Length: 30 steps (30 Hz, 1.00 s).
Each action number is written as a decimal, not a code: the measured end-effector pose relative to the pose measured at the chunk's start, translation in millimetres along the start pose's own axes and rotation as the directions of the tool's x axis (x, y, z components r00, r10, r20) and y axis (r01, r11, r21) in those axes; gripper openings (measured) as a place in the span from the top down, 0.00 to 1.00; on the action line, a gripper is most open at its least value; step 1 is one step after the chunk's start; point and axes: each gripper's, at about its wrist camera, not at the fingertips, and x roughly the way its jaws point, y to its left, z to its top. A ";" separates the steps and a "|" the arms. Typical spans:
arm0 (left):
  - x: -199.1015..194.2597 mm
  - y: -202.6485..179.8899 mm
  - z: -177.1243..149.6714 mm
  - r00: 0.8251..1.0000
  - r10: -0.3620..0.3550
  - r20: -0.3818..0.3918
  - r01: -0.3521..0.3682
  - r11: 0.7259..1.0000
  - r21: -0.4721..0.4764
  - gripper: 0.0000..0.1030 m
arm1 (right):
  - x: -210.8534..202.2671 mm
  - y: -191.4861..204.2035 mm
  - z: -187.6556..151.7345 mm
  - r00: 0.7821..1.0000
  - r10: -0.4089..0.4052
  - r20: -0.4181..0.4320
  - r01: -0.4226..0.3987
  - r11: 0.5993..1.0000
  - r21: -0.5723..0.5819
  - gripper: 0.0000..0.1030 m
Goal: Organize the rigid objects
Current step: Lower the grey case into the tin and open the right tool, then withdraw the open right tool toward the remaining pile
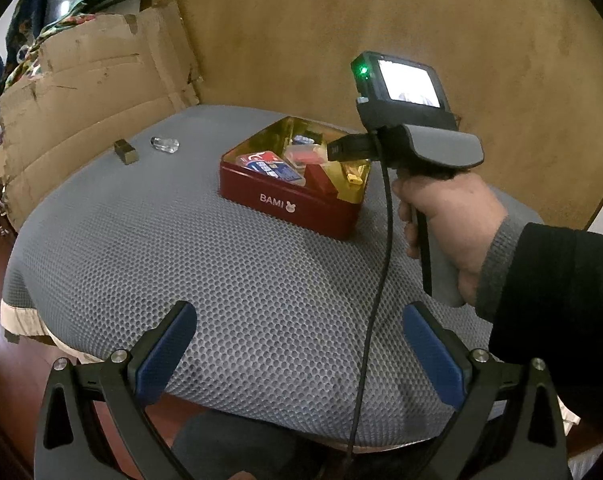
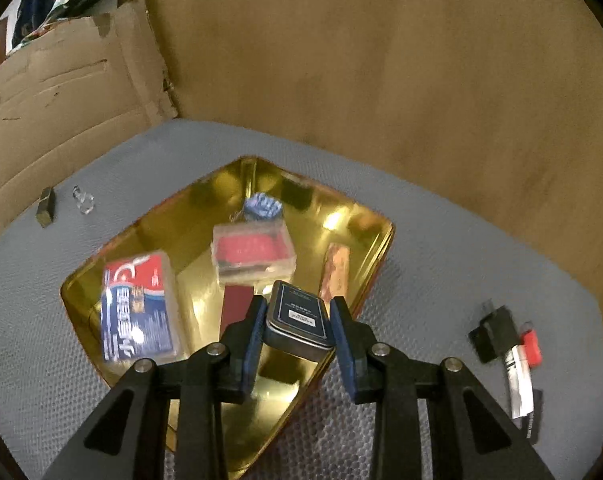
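Note:
A red BAMI tin point(image 1: 287, 200) with a gold inside point(image 2: 181, 220) stands open on the grey mesh cushion point(image 1: 221, 280). In it lie a red-and-blue card box point(image 2: 139, 308), a clear case with a red insert point(image 2: 253, 256), a blue round item point(image 2: 261, 206) and a brown bar point(image 2: 334, 272). My right gripper point(image 2: 297, 326) is shut on a small dark blue tin point(image 2: 297, 322) and holds it over the tin's near corner. My left gripper point(image 1: 297, 344) is open and empty, low over the cushion's near edge. The right gripper's body and hand point(image 1: 433, 184) show beside the tin.
A small dark block point(image 1: 126, 151) and a clear glass piece point(image 1: 164, 144) lie at the cushion's far left. A black clip point(image 2: 491, 332), a red-capped item point(image 2: 530, 346) and a silver stick point(image 2: 519, 384) lie at the right. Cardboard point(image 1: 81, 120) and a brown wall stand behind.

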 end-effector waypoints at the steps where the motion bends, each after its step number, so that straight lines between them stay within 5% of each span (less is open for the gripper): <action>1: 0.1 -0.8 -0.4 1.000 -0.001 -0.001 0.001 1.000 0.003 0.01 | 0.3 1.0 -1.3 1.000 0.009 0.002 -0.009 1.000 -0.004 0.68; 6: 1.8 -4.4 -1.8 1.000 0.004 -0.008 -0.004 1.000 0.012 0.01 | 1.2 8.6 -5.1 0.999 0.034 -0.001 -0.034 0.999 0.006 0.66; 7: 1.7 -4.6 -1.6 1.000 0.005 -0.008 -0.005 1.000 0.012 0.01 | 1.9 9.8 -5.0 1.000 0.016 -0.001 -0.016 1.000 0.005 0.60; 9: 0.5 -5.6 -1.9 1.000 0.006 -0.004 -0.006 1.000 0.015 0.01 | 2.5 8.5 -3.6 1.000 0.006 0.004 -0.006 1.000 0.013 0.20; 12: 1.5 -7.0 -2.1 1.000 0.006 -0.004 -0.005 1.000 0.020 0.01 | -9.6 0.0 -3.1 0.997 0.055 0.052 -0.057 0.997 0.048 0.19; 20: 1.4 -16.2 -6.9 1.000 0.022 0.003 -0.022 0.998 0.055 0.01 | -78.1 -74.3 -26.1 0.987 -0.037 0.159 -0.001 0.974 0.227 0.19; 30: 8.7 -55.8 -29.9 1.000 0.014 0.018 -0.018 0.973 0.230 0.01 | -147.3 -216.2 -193.2 0.970 -0.244 0.018 0.213 0.877 0.431 0.19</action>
